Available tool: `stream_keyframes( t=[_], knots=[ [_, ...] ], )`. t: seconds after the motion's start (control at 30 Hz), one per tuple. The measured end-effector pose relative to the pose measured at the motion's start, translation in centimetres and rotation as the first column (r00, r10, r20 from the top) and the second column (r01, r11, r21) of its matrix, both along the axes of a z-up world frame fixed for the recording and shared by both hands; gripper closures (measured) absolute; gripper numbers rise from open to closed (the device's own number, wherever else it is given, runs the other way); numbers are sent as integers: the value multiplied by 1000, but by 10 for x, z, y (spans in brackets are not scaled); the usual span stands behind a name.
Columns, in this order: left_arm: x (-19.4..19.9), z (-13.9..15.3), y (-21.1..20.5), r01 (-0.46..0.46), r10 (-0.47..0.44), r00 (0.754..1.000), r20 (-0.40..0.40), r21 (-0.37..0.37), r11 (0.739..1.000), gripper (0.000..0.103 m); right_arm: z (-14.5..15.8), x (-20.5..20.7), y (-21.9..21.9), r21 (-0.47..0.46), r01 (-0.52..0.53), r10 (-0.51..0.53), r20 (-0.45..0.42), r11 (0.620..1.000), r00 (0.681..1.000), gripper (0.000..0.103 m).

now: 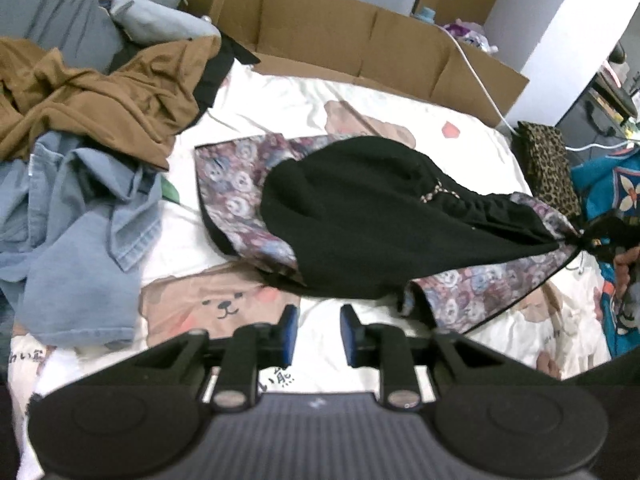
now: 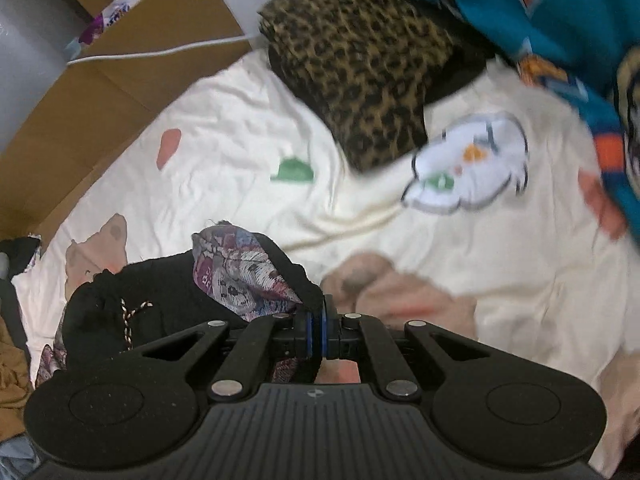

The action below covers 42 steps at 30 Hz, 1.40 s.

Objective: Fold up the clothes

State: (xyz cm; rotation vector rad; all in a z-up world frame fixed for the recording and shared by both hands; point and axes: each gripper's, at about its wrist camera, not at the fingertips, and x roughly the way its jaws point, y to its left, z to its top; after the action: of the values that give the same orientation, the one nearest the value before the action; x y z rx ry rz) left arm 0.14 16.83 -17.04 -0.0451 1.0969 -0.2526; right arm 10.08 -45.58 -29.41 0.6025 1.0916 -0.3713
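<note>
Garment (image 1: 360, 216): 1, in 1 hand-held gripper (image 2: 316, 332)

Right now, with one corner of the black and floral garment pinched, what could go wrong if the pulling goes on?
1. The right tongs are shut on only a small bunched corner of the black and floral garment, so it may slip out.
2. The left tongs are open above the bear-print sheet and hold nothing; a one-sided pull may drag the garment skewed.
3. The leopard-print pile lies close by and could be knocked.
</note>
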Motion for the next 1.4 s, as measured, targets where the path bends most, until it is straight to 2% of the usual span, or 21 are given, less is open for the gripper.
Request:
stream_keyframes(
  t=[0.2,0.3,0.4,0.5,0.6,0.67,0.7,0.73,0.83,0.9,1.0,1.17,1.3,1.4],
  knots=[
    [-5,13,-2,-9,8,1000,22,40,999,75,17,10,-33,-53,14,-15,-32,999,999,101],
    [-5,23,-2,-28,26,999,38,38,999,75,25,14,-49,-71,2,-3,-14,997,1000,101],
    [-3,31,-2,-45,43,998,45,33,998,71,26,17,-65,6,-48,48,8,999,999,96],
    [0,40,-3,-52,50,997,54,36,998,64,36,14,-78,42,-41,40,16,998,999,88],
    [5,52,-7,-43,40,997,68,53,998,57,61,12,-87,61,-49,46,50,997,998,81],
    [11,61,-9,-37,32,996,81,63,997,53,84,13,-86,29,-72,70,76,997,995,74],
    [14,66,-9,-37,32,996,87,62,997,51,98,14,-85,15,-95,93,101,995,991,61],
    [18,71,-10,-41,35,995,93,60,997,47,112,16,-83,1,-119,118,128,993,985,55],
    [32,81,-12,-51,45,993,111,48,998,40,144,21,-80,-13,-161,161,173,987,972,55],
    [42,86,-14,-51,46,992,121,41,998,40,160,27,-77,-22,-203,204,178,979,963,55],
    [62,89,-23,-9,2,992,122,54,999,39,182,34,-74,-28,-256,256,186,966,949,55],
    [96,98,-44,62,-71,988,137,70,996,37,220,40,-73,-32,-278,279,214,960,936,53],
    [122,107,-61,101,-108,983,148,57,993,35,244,45,-72,-38,-257,258,246,966,934,34],
    [141,115,-71,106,-110,984,141,32,994,35,254,50,-69,-39,-255,256,259,966,931,29]
  ],
)
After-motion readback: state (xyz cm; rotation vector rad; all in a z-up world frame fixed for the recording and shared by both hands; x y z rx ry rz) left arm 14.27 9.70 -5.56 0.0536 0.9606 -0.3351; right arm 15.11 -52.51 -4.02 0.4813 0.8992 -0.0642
